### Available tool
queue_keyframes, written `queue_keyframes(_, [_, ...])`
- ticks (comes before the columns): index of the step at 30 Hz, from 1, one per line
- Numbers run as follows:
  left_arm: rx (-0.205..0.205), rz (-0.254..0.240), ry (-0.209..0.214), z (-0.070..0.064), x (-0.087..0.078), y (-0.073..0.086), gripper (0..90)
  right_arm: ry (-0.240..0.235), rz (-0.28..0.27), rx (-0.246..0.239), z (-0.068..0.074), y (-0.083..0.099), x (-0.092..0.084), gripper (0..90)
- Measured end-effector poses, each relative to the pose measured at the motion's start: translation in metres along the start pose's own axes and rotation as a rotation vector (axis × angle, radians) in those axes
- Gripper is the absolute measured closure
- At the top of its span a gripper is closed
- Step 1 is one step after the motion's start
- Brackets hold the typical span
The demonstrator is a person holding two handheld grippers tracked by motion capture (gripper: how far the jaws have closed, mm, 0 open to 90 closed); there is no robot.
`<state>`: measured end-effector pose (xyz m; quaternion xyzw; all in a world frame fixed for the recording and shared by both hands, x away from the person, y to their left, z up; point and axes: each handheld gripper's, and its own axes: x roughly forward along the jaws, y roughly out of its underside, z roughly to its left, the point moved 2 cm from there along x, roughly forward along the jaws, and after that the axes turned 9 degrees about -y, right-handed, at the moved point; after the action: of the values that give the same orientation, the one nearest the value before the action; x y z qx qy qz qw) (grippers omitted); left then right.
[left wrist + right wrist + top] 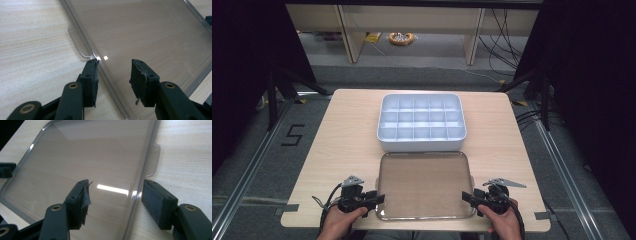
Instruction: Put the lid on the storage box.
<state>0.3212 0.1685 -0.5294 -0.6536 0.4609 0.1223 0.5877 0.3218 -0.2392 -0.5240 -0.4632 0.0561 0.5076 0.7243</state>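
Pale wood forms the table point(337, 150), where in the high view a clear lid point(424, 185) lies flat at the near edge, just in front of a white divided box point(422, 122). The left gripper point(377, 199) sits at the lid's left edge and the right gripper point(468, 196) at its right edge, each held in a hand.

From the left gripper view, the jaws stand apart, straddling the lid's rim point(100, 72): one pad on the table side (touching the rim near a small tab point(77, 42)), the other over the lid, not pressing.

From the right gripper view, the jaws are spread across the lid's edge point(138, 192), neither pad pinching it.
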Motion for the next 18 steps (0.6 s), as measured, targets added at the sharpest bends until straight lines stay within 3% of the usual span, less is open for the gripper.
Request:
queue_keyframes(2, [0.006, 0.006, 0.006, 0.001, -0.001, 0.000, 57.2, -0.018, -0.047, 0.060, -0.004, 0.001, -0.001, 42.8])
queue_keyframes(3, [0.005, 0.005, 0.004, 0.001, -0.001, 0.001, 57.3, -0.024, -0.050, 0.041, -0.008, 0.001, -0.002, 44.5])
queue_keyframes(4, [0.006, 0.003, 0.004, 0.001, -0.001, 0.001, 57.4, -0.026, -0.065, 0.101, -0.006, 0.003, -0.002, 45.8])
queue_keyframes(5, [0.010, 0.005, 0.003, 0.001, -0.001, 0.001, 57.4, -0.046, -0.062, 0.124, -0.006, 0.003, -0.004, 46.4])
queue_keyframes(6, [0.008, 0.003, 0.002, 0.001, -0.001, 0.001, 57.4, -0.048, -0.067, 0.100, -0.010, 0.004, -0.005, 47.4])
queue_keyframes(7, [0.002, -0.005, 0.001, 0.001, -0.001, 0.002, 57.4, -0.055, -0.065, 0.143, -0.007, 0.005, -0.005, 48.8])
queue_keyframes(8, [-0.003, -0.004, -0.003, 0.001, -0.001, 0.002, 57.5, -0.071, -0.078, 0.128, -0.011, 0.006, -0.005, 49.5])
queue_keyframes(9, [-0.008, -0.005, 0.004, 0.002, -0.001, 0.002, 57.5, -0.079, -0.084, 0.197, -0.008, 0.007, -0.006, 52.0])
queue_keyframes(10, [-0.021, -0.014, 0.008, 0.001, -0.001, 0.002, 57.7, -0.091, -0.101, 0.206, -0.010, 0.009, -0.005, 56.6])
queue_keyframes(12, [-0.004, -0.004, 0.006, 0.002, -0.002, 0.002, 58.5, -0.134, -0.099, 0.187, -0.014, 0.012, -0.005, 63.2])
queue_keyframes(13, [0.008, -0.005, 0.005, 0.000, -0.001, 0.002, 58.3, -0.121, -0.086, 0.227, -0.009, 0.012, -0.006, 62.6])
queue_keyframes(14, [0.018, 0.003, 0.009, 0.001, -0.002, 0.002, 57.8, -0.127, -0.081, 0.178, -0.008, 0.010, -0.008, 62.5])
queue_keyframes(17, [-0.027, -0.011, 0.040, 0.000, -0.001, 0.002, 53.8, -0.137, -0.081, 0.128, -0.006, 0.008, -0.012, 62.6])
queue_keyframes(18, [-0.025, -0.008, 0.045, 0.001, -0.001, 0.002, 52.4, -0.139, -0.086, 0.122, -0.005, 0.008, -0.013, 62.5])
